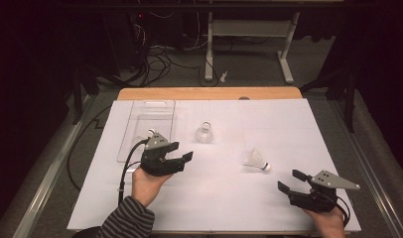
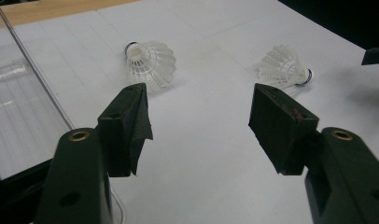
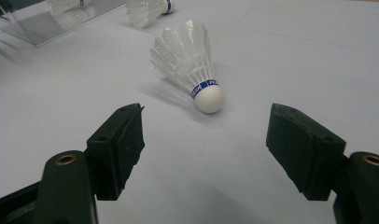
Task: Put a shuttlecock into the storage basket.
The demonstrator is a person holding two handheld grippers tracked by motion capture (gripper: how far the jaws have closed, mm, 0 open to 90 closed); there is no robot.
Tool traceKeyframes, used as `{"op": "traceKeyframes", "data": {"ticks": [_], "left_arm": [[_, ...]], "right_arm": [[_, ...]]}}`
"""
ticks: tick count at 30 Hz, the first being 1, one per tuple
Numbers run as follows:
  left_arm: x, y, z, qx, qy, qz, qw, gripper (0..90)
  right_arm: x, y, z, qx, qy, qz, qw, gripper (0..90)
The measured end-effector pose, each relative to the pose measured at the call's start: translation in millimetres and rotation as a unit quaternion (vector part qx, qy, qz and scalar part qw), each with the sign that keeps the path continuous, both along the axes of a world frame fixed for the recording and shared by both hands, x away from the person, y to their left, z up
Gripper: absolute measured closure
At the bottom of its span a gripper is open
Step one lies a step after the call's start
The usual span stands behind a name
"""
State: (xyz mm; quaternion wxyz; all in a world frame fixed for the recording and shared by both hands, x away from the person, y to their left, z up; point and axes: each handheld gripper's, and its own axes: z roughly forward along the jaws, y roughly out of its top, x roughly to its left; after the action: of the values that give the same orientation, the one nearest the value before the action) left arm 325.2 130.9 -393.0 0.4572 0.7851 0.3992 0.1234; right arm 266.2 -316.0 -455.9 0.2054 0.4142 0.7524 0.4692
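A: How do the grippers stand?
B: Left gripper (image 1: 182,158) is spread wide and empty, a clear tray (image 1: 149,119) just beside it. Right gripper (image 1: 289,181) gapes wide too.
A: And the shuttlecocks?
B: One shuttlecock (image 3: 192,60) lies on the white tabletop (image 1: 214,198) just ahead of the right gripper; the other shuttlecock (image 2: 149,63) sits ahead of the left.

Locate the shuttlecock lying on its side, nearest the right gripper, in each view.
High view: the lying shuttlecock is right of centre, ahead of the right gripper.
Left gripper view: upper right, beyond the right jaw.
Right gripper view: centre, cork toward the camera.
Shared landmark: the upright shuttlecock, also in the left gripper view.
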Motion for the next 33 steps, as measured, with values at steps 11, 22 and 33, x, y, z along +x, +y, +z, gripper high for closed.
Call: {"op": "traceKeyframes", "data": {"ticks": [11, 22, 33], "left_arm": [[12.1, -7.8, -0.2, 0.003, 0.000, 0.004, 1.0000, 38.9], [23.7, -18.7, 2.0, 0.012, -0.002, 0.006, 0.9999, 38.7], [36.5, -23.6, 4.5, 0.011, 0.010, 0.006, 0.9999, 38.1]], "right_arm": [[0.0, -0.4, 0.0, 0.000, -0.001, 0.000, 1.0000, 28.2], [0.0, -0.5, 0.0, 0.000, 0.000, 0.001, 1.0000, 28.2], [0.0, -0.7, 0.0, 0.001, 0.000, 0.000, 1.0000, 28.3]]}}
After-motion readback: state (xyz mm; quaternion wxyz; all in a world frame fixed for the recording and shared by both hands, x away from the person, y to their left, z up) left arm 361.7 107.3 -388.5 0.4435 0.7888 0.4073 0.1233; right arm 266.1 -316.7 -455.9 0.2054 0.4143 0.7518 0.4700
